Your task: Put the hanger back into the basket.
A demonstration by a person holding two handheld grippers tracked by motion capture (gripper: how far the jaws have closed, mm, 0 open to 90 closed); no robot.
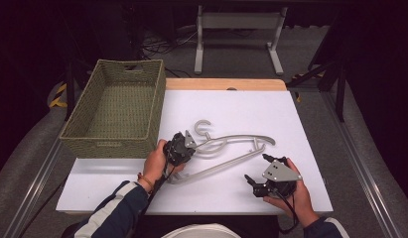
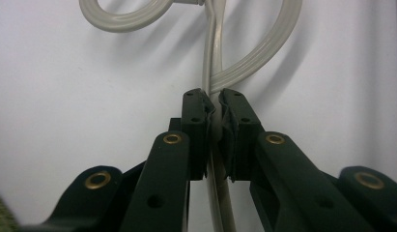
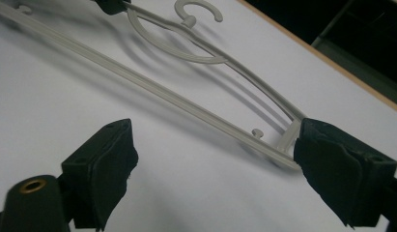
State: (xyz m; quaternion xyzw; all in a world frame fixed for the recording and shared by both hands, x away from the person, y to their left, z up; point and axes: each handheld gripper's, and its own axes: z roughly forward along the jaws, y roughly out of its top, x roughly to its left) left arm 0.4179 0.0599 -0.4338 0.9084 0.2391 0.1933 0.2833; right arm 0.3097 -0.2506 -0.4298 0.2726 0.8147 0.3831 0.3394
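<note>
Lying flat, pale grey plastic hanger [image 1: 226, 151], L claw [image 1: 184, 147] clamping it.

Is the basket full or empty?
Empty: the basket shows its bare woven bottom in the high view, with nothing inside.

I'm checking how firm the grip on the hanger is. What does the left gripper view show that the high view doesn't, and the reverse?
Left gripper view: the left gripper has its pads pinched shut on the thin shoulder bar of the hanger.

High view: the green woven basket beside the hanger, and the right gripper open, off the hanger's right end.

Both: the pale hanger lying on the white table.
</note>
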